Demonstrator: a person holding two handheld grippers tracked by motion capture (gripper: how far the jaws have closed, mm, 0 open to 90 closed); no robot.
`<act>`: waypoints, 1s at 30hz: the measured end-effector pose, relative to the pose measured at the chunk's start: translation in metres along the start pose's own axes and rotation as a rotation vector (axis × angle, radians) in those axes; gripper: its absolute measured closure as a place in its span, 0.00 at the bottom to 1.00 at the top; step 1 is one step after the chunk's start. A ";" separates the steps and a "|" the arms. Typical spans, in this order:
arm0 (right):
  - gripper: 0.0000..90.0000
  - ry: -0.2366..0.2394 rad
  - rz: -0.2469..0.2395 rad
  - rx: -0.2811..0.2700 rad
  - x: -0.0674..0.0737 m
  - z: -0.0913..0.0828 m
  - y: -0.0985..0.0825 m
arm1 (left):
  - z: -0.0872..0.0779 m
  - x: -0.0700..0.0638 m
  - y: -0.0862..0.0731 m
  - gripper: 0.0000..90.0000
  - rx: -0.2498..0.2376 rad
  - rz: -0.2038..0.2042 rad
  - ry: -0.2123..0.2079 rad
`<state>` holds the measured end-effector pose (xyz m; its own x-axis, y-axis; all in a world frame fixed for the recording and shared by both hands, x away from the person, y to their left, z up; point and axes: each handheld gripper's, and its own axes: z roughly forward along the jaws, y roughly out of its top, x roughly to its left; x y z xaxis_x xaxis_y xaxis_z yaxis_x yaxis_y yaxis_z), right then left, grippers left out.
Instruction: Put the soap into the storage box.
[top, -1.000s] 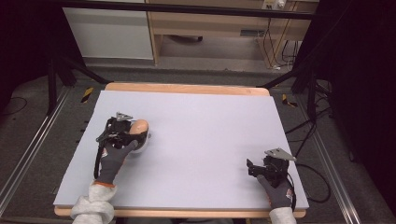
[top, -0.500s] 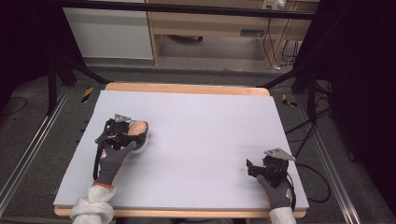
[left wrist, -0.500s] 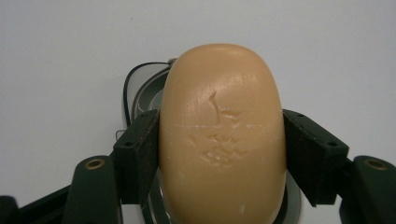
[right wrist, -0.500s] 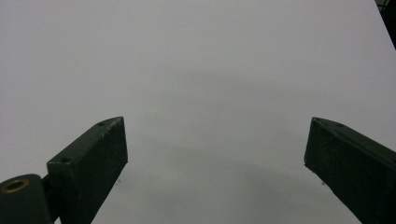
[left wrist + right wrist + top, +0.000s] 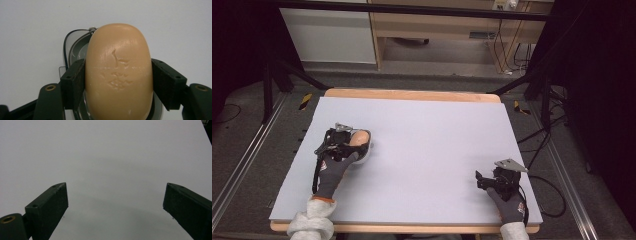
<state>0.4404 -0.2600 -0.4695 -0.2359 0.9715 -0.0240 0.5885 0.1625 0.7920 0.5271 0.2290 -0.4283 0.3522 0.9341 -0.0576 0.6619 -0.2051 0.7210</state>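
The left gripper (image 5: 357,142) sits toward the 9 o'clock side of the pale grey desk (image 5: 427,140), held in a gloved hand (image 5: 332,167) that comes in from 6 o'clock. Its jaws pinch a tan oval bar of soap (image 5: 118,72): in the left gripper view one black pad presses the bar's flank at 9 o'clock and the other at 3 o'clock, both about halfway along its length, so the rounded far end juts out past the jaws toward 12 o'clock. Faint embossed marks and a thin scratch line run across the bar's upper face.

Under the soap lies a clear, shallow soap dish (image 5: 75,47), its curved rim and a small metal-looking fitting peeking out at 10 to 11 o'clock of the bar. Whether the bar touches the dish or hangs just above it cannot be told. In the high view the soap (image 5: 359,136) shows as a tan spot at the gripper's tip, with the pale dish (image 5: 364,152) just beside it.

The right gripper (image 5: 484,180) rests near the desk's 4 o'clock corner, well apart from the soap, in the other gloved hand (image 5: 509,200). Its jaws stand spread wide, with bare grey desk surface between them in the right gripper view (image 5: 115,202).
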 end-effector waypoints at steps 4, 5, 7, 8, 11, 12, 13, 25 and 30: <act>0.07 0.002 0.003 -0.001 0.000 0.000 0.000 | 0.000 -0.001 -0.001 0.35 -0.006 0.000 0.003; 0.07 0.002 0.002 -0.001 0.000 0.000 0.000 | 0.000 -0.001 -0.001 0.34 -0.007 0.001 0.004; 0.07 0.003 0.003 -0.003 0.000 0.000 0.000 | 0.000 -0.001 -0.002 0.34 -0.010 0.001 0.006; 0.07 0.002 0.003 -0.003 0.000 0.000 0.000 | 0.000 -0.001 -0.002 0.34 -0.011 0.003 0.006; 0.07 0.003 0.004 -0.004 0.000 0.000 0.000 | 0.000 -0.002 -0.002 0.34 -0.012 0.006 0.009; 0.07 0.003 0.003 -0.003 0.000 0.000 0.000 | -0.001 -0.003 -0.003 0.33 -0.012 0.011 0.006; 0.07 0.003 0.003 -0.003 0.000 0.000 0.000 | -0.001 -0.003 -0.003 0.32 -0.012 0.011 0.006; 0.07 0.001 0.004 -0.006 0.001 -0.001 0.001 | -0.004 -0.013 -0.003 0.31 -0.024 0.052 -0.004; 0.07 0.000 0.003 -0.008 0.001 -0.001 0.001 | -0.007 -0.019 -0.003 0.31 -0.045 0.056 -0.023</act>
<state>0.4402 -0.2595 -0.4687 -0.2341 0.9720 -0.0221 0.5832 0.1586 0.7967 0.5135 0.2138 -0.4242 0.4029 0.9147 -0.0317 0.6104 -0.2427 0.7540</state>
